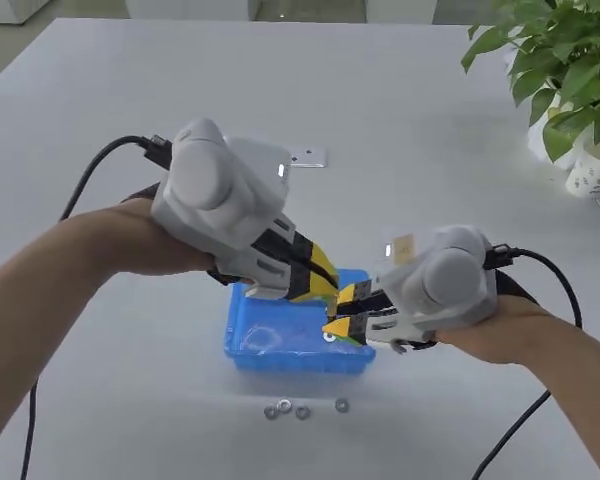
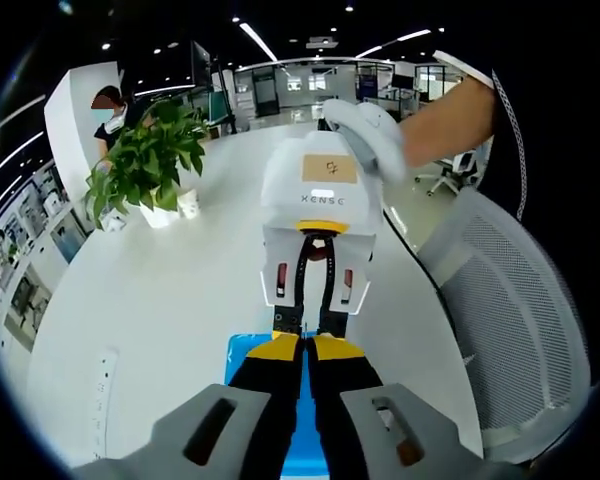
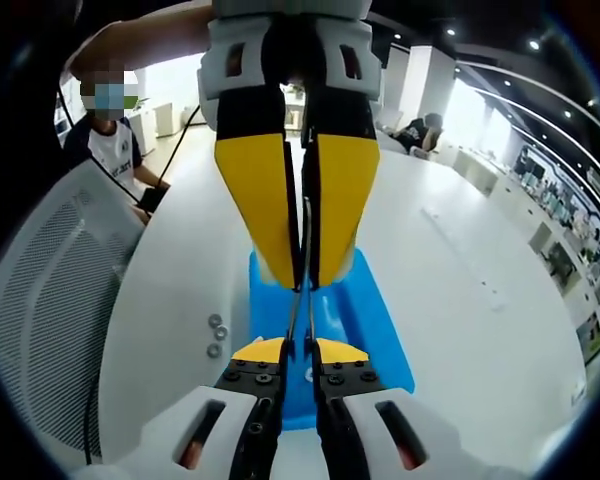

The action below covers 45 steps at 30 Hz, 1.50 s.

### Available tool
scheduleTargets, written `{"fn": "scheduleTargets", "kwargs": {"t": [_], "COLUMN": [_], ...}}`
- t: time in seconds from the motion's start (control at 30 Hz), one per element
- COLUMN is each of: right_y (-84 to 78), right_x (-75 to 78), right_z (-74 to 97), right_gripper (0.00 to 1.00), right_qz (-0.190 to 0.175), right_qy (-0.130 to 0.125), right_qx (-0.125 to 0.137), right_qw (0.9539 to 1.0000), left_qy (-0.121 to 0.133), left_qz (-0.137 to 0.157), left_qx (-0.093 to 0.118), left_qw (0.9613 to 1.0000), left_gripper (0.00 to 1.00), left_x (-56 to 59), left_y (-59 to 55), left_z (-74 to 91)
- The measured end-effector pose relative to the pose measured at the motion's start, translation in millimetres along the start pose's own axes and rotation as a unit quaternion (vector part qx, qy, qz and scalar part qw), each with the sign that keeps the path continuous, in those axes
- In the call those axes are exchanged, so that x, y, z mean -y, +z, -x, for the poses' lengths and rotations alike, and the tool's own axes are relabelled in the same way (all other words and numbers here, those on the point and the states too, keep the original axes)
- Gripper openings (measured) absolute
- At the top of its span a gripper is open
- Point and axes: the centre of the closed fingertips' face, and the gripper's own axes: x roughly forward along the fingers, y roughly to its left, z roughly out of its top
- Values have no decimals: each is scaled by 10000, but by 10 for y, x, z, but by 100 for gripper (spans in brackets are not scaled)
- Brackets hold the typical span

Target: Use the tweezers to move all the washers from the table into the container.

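A few tiny silver ring washers (image 1: 302,410) sit on the table (image 1: 430,130) at bottom centre, just below the blue container (image 1: 245,345). Left gripper (image 1: 328,283) and right gripper (image 1: 338,318) are both pinched onto the thin tweezers (image 3: 301,290) above it.

Your tabletop (image 1: 410,110) is a plain, pale grey surface that runs well past your reach. Close to you, a blue container (image 1: 248,352) sits flat on it. Just in front of the container, on your side, four washers (image 1: 285,408) lie on the bare tabletop: three bunched together, and one a little apart to their right. Farther back, beyond the container, you have a small flat plate (image 1: 306,157) lying by itself. At the far right edge stands a potted plant (image 1: 588,172) in a white pot.
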Motion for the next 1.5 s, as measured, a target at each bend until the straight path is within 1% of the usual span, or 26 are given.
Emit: {"fn": "scheduleTargets", "kwargs": {"t": [0.13, 0.4, 0.63, 0.9, 1.07, 1.5], "right_y": [30, 64, 30, -63, -139, -300], "right_x": [-36, -109, -199, -329, -402, -530], "right_z": [45, 115, 155, 133, 96, 17], "right_gripper": [11, 11, 11, 11, 11, 12], "right_qz": [-5, -14, -81, -149, -206, -326], "right_qy": [-40, -142, -175, -130, -98, 23], "right_qx": [30, 59, 45, 0, -30, -100], "right_qw": [10000, 9999, 9998, 9998, 9997, 9994], "left_qy": [38, 38, -25, -126, -217, -418], "left_qz": [-52, -112, -141, -104, -126, -97], "left_qx": [11, 50, 58, 61, 20, -54], "left_qw": [10000, 9999, 9999, 9998, 9997, 9991], "left_gripper": [6, 6, 6, 6, 6, 6], "left_x": [40, 119, 200, 318, 394, 485], "left_y": [40, 110, 124, 83, 31, -77], "left_z": [24, 35, 20, -49, -122, -271]}}
